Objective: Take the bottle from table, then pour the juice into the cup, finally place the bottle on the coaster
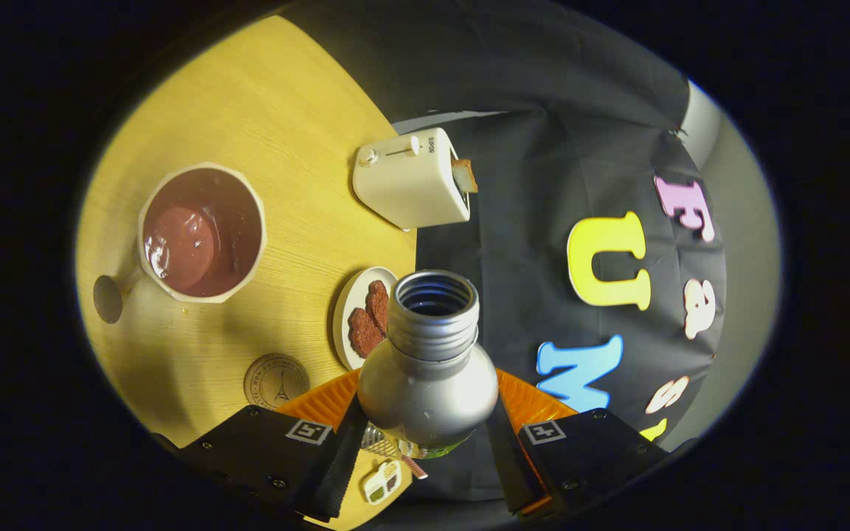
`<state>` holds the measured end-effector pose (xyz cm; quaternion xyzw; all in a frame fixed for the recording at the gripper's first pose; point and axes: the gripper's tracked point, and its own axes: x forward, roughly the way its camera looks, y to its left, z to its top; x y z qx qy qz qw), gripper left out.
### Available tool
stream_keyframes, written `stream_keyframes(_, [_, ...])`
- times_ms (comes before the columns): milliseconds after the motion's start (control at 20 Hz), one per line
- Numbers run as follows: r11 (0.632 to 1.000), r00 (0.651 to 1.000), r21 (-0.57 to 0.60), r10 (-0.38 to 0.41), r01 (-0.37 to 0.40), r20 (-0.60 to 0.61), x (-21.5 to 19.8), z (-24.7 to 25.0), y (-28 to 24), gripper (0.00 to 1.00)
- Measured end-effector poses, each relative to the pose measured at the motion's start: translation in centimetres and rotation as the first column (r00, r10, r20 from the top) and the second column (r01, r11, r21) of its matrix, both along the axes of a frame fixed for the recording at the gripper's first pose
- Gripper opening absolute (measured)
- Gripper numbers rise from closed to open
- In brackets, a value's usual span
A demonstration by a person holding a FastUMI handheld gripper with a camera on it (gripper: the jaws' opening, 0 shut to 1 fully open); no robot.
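Fingers: closed on the bottle (pixel 427 383), one pressed to each side of its silver body; gripper (pixel 425 435) rolled well over, so the tabletop (pixel 263 96) is seen tilted.

Bottle: held between the fingers, clear of the tabletop, cap off, threaded mouth open and pointing ahead. No liquid is seen at the mouth or in the air.

Cup: the cup (pixel 202 232) stands towards the middle of the tabletop, well apart from the bottle mouth, handle towards the near edge. Brown liquid is seen inside (level cannot be judged exactly).

Coaster: the round coaster (pixel 276 381) lies near the near edge of the tabletop, just beside the left finger, bare.

Other items: a small plate (pixel 347 313) with two brown pieces sits just behind the bottle neck; a toaster (pixel 412 178) with a slice in its slot stands at the far edge by the booth wall.

Step in hand: judged to be the pour or its end, since the cup already holds juice and the bottle is not over it.

Recommended handling: if more is to be poured, the mouth should be brought above the cup's centre before tilting further. Otherwise the bottle should be righted first, then carried to the coaster and lowered upright onto its middle; grip should be released only once the base is seated.

Risk: drips onto the plate during transfer.
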<state>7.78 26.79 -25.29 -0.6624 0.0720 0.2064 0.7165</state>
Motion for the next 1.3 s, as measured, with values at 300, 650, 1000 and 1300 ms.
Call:
stream_keyframes(300, [0.975, 0.988, 0.171, -0.125, 0.139, -0.093, 0.2, -0.3, -2.5, 0.79])
stream_keyframes(650, [0.868, 0.948, 0.405, -0.196, 0.287, -0.252, -0.3, -0.7, -3.8, 0.79])
stream_keyframes(1000, [0.658, 0.879, 0.608, -0.191, 0.445, -0.437, -0.1, -1.1, -4.5, 0.79])
stream_keyframes(1300, [0.447, 0.812, 0.694, -0.150, 0.564, -0.564, 0.3, -1.6, -4.9, 0.79])
